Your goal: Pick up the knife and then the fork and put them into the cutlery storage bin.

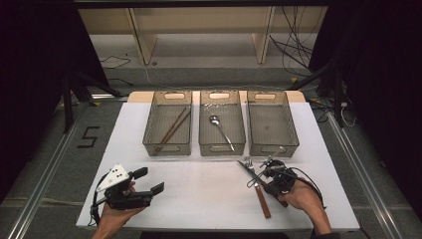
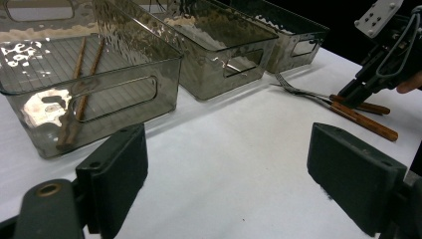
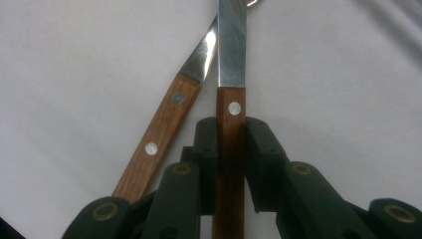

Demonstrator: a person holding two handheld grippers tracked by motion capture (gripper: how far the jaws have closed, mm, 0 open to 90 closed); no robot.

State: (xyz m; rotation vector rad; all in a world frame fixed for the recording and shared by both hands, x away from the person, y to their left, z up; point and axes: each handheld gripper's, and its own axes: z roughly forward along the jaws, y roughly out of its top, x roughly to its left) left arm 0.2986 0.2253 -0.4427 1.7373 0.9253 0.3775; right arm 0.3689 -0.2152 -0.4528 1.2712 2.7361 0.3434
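Two hand-held grippers at the near edge of a white tabletop (image 1: 209,199), three clear bins along the far edge.

At the near left corner the left gripper (image 1: 149,180) rests in a hand, its blocky black jaws spread wide with nothing between them. Far side, left to right: a ribbed smoky plastic bin (image 1: 149,130) holding slim brown chopsticks (image 1: 172,128), a middle bin (image 1: 204,133) with a shiny metal spoon (image 1: 220,129), and a third bin (image 1: 291,130). Near the right corner the right gripper (image 3: 230,144) has its jaws pressed on the riveted wooden handle of a fork (image 3: 231,107), beside a wood-handled knife (image 3: 160,134) lying flat.
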